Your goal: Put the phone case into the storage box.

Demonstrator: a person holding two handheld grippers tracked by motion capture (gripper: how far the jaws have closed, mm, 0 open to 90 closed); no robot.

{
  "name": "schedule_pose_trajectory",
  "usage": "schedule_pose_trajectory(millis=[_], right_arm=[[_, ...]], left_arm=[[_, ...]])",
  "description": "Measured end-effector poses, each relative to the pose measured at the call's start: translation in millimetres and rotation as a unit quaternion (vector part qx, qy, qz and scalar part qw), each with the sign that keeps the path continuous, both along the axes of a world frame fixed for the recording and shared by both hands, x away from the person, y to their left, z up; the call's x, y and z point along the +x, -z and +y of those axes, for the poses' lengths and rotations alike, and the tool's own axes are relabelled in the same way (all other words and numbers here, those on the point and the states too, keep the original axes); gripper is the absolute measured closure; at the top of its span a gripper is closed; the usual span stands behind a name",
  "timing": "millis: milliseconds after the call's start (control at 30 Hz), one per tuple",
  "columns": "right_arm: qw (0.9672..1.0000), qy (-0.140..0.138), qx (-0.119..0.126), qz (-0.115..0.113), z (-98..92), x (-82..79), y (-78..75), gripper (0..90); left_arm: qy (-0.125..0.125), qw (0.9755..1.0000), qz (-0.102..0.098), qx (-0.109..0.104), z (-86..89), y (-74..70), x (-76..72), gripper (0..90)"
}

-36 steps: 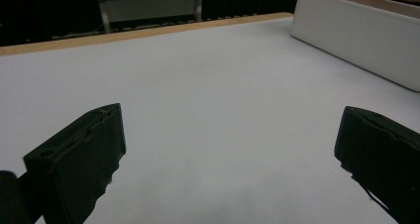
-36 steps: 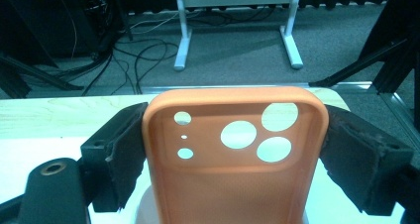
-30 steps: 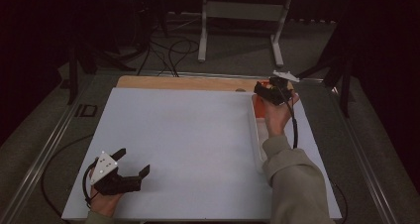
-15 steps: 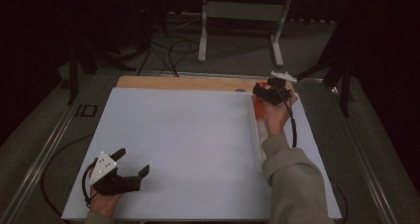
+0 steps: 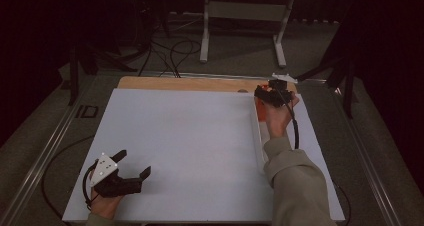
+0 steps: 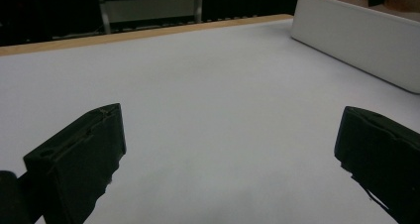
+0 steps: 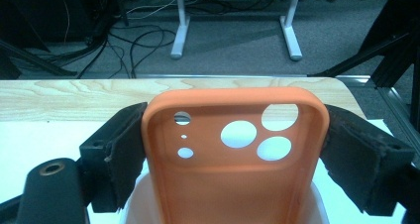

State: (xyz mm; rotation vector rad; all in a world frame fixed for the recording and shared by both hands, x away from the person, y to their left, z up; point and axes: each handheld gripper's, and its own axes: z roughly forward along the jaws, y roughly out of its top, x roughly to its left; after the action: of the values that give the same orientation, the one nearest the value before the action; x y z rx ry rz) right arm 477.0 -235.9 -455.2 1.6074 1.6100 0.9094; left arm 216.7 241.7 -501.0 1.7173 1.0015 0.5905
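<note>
- Two grippers over a white table sheet (image 5: 190, 136), well apart from each other, one at each side of the high view.
- Far left, near the front edge: left gripper (image 5: 134, 167), held in a hand (image 5: 104, 206), jaws spread wide with nothing between them.
- Seen along that gripper's own view: bare white sheet between the two black jaws, left gripper (image 6: 230, 149) low over the surface; touching it or not, cannot tell.
- Beyond, at the upper right of that view: long white tray (image 6: 356, 35) standing on the sheet, a bit of orange at its far end.
- Along the back of the table: strip of bare wooden board (image 5: 190, 83).
- Right side, toward the far end of the white tray (image 5: 259, 141): right gripper (image 5: 261, 93), held in a hand (image 5: 276, 120) with a khaki sleeve (image 5: 295, 186) behind it.
- Pinched between its jaws, one pad on each long edge: orange phone case (image 7: 233, 154), hollow inner side with camera holes facing the lens, held just above the tray's far end.
- Same case in the high view: small orange patch (image 5: 261, 112) below the gripper, at the tray.
- Past the table: dark floor with cables (image 7: 124, 35) and a white stand (image 7: 233, 21).
</note>
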Motion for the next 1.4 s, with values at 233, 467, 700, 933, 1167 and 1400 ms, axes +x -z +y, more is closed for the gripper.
schedule_pose_trajectory(millis=[233, 467, 700, 933, 1167, 1400], right_arm=[[1.0000, -0.002, 0.004, -0.001, -1.4, -0.1, 0.1, 15.1], [0.9999, 0.000, 0.011, -0.002, -2.9, 0.5, 0.1, 14.5], [0.9998, -0.010, 0.017, -0.004, -2.1, 1.9, 1.1, 9.9], [0.9998, -0.011, 0.010, -0.011, -3.4, 1.4, -0.2, 9.0], [0.9998, -0.009, 0.007, -0.017, -5.3, -0.3, -2.7, 9.0], [0.9998, -0.006, 0.005, -0.019, -7.0, -2.6, -5.5, 9.0]], left_arm=[[-0.001, 1.0000, 0.001, -0.001, 0.4, -0.1, -0.1, 0.3], [-0.002, 1.0000, 0.000, -0.002, 0.5, 0.0, -0.3, 0.3], [-0.002, 1.0000, 0.000, -0.001, 0.7, -0.2, -0.7, 0.3], [-0.003, 1.0000, -0.001, -0.002, 1.2, -0.3, -0.7, 0.3], [-0.003, 1.0000, -0.001, -0.002, 1.1, -0.4, -0.8, 0.3], [-0.004, 1.0000, -0.001, -0.002, 0.8, -0.4, -0.9, 0.3]])
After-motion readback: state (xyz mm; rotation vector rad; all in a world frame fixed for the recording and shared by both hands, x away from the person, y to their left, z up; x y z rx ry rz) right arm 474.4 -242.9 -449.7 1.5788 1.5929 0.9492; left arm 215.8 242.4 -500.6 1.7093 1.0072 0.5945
